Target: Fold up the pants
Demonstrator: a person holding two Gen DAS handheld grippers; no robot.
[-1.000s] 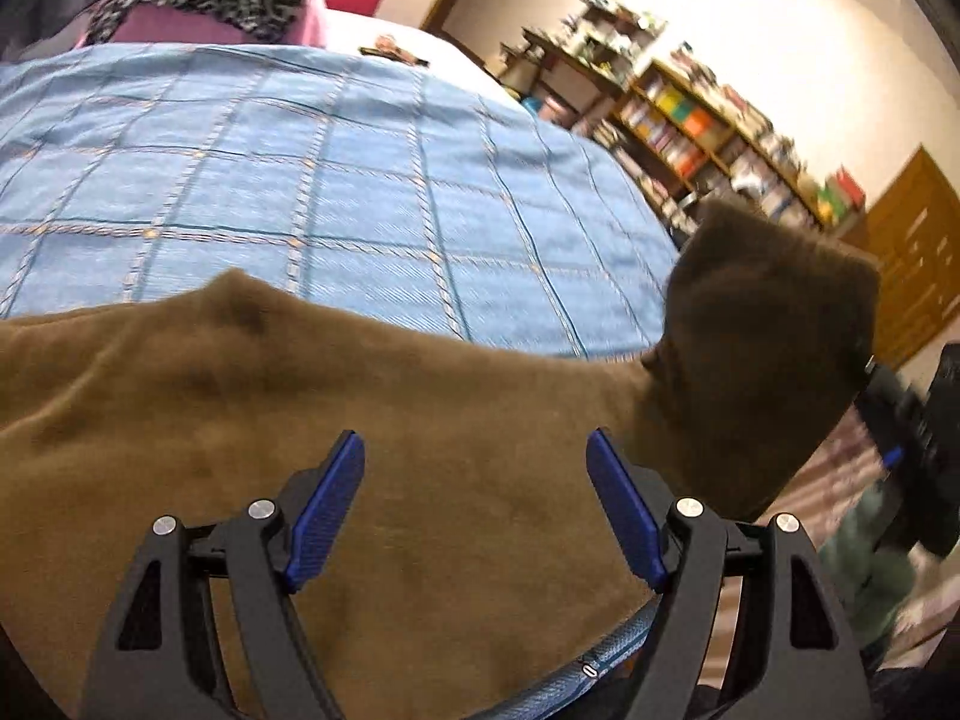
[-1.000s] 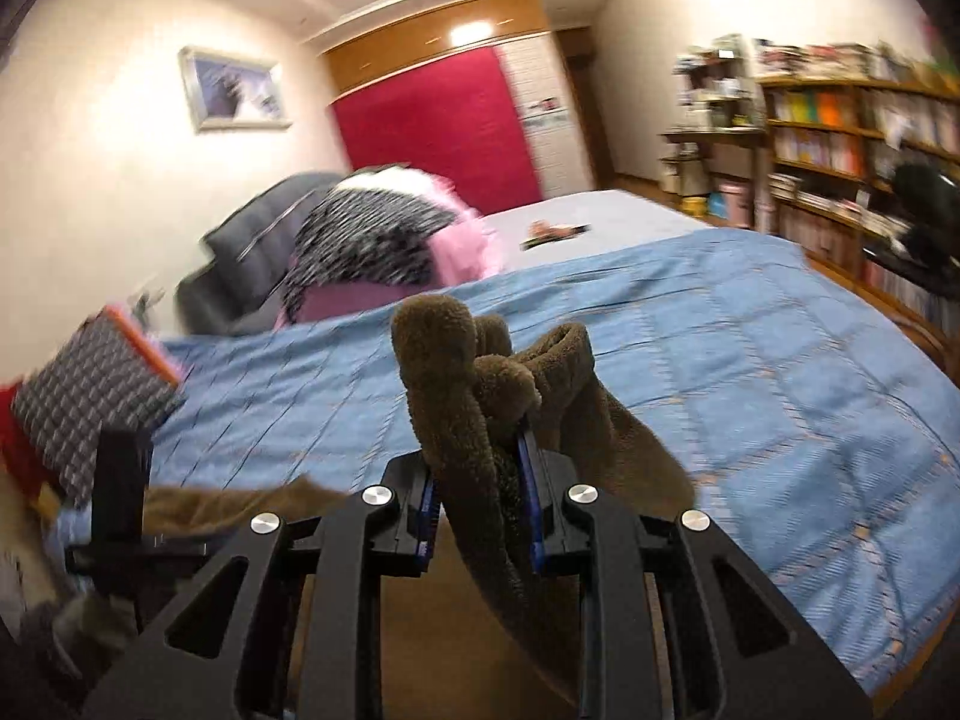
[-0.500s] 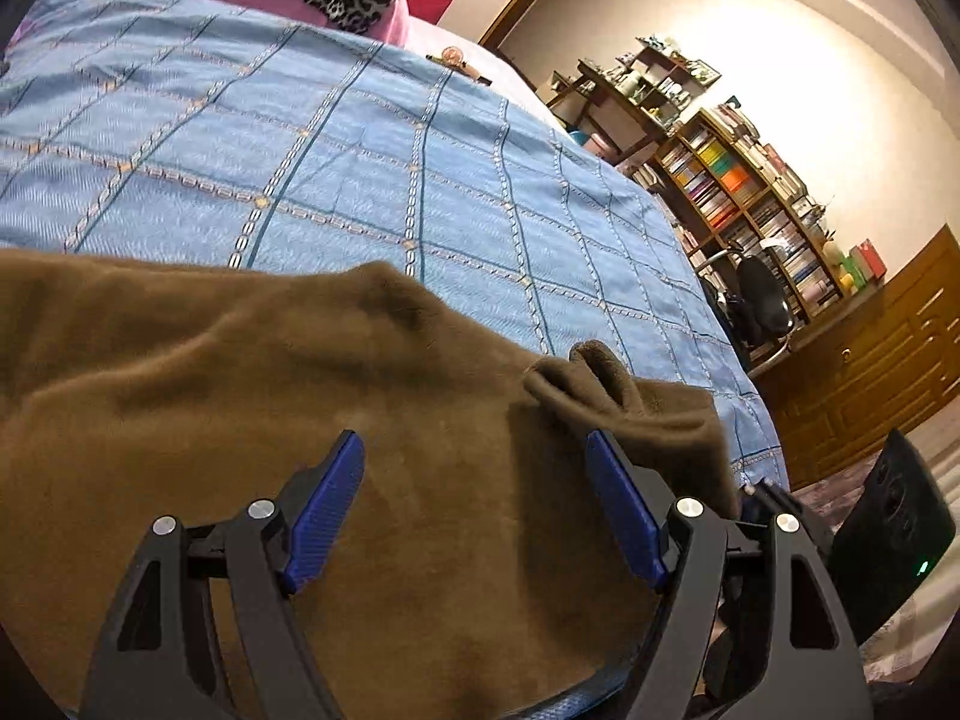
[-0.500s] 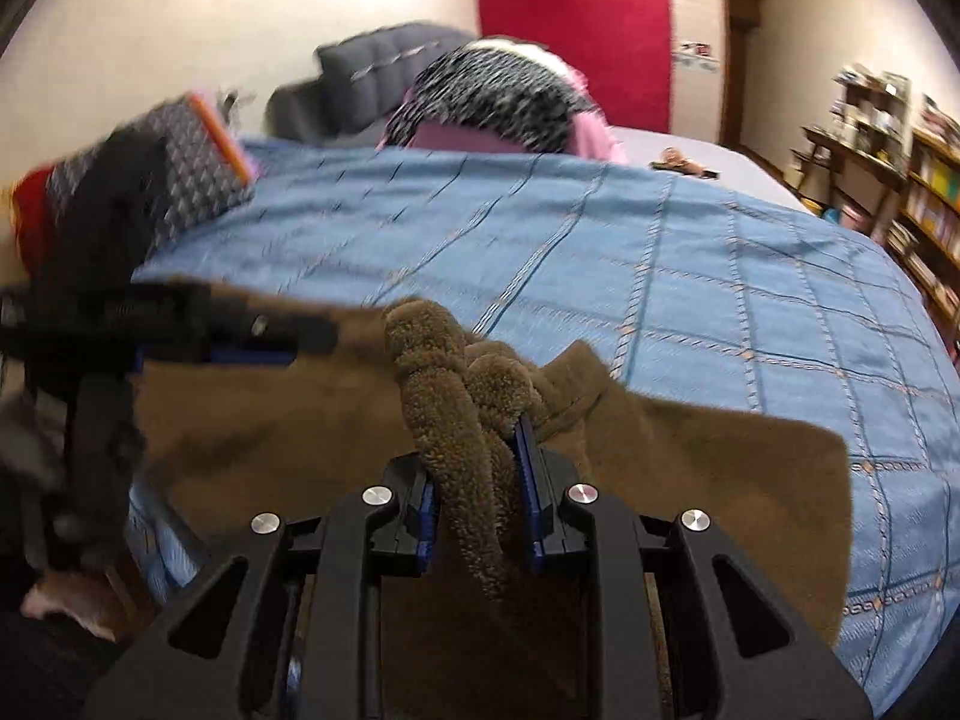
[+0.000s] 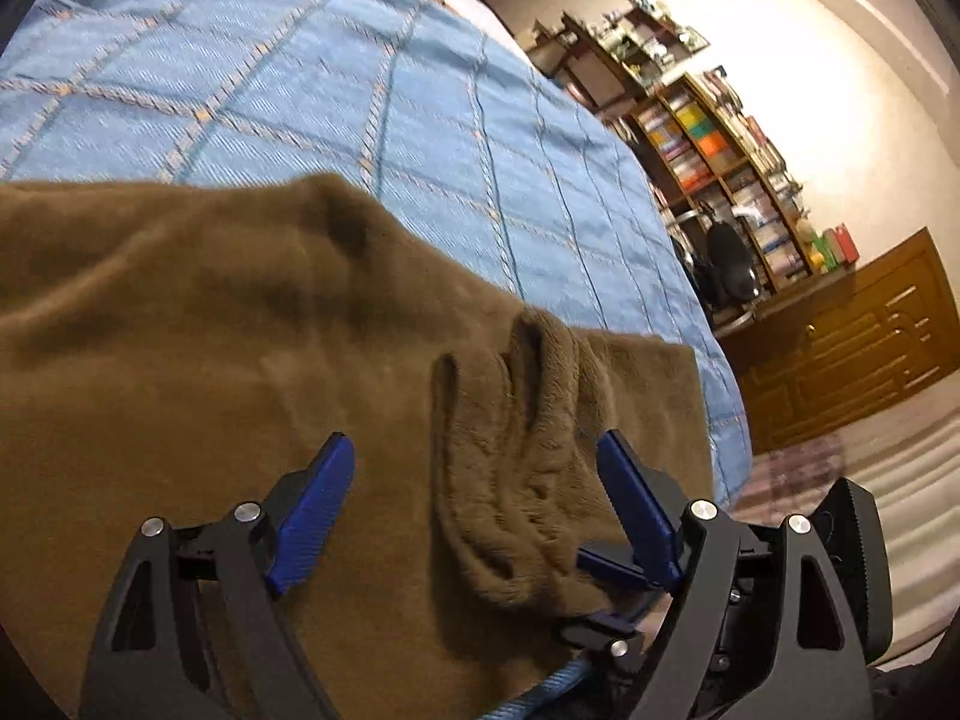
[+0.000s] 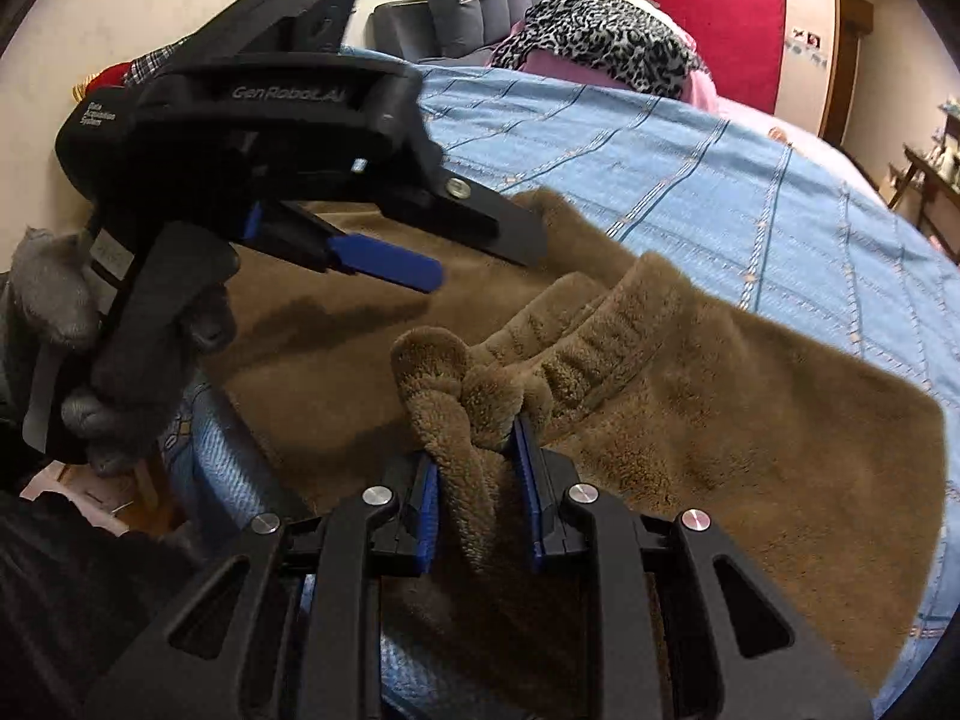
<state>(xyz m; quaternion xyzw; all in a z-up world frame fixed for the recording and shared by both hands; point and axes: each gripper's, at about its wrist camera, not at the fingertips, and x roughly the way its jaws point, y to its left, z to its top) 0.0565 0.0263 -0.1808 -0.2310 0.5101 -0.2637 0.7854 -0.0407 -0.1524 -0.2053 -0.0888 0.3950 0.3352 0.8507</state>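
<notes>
Now the right gripper (image 6: 480, 498) has brought the bunched end of the brown pants (image 5: 240, 360) down onto the blue bedspread (image 5: 300, 72), still clamped on it; the left gripper (image 5: 474, 480), jaws just widened, hovers empty above, so the fold looks laid

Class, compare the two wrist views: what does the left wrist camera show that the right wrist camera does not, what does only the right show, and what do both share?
Only the left view: a bookshelf and a wooden cabinet.
Only the right view: a gloved hand, the right gripper shut on a bunched fold, a leopard-print cloth and a red panel.
Both: the brown pants on the blue bedspread, and the open left gripper.
</notes>
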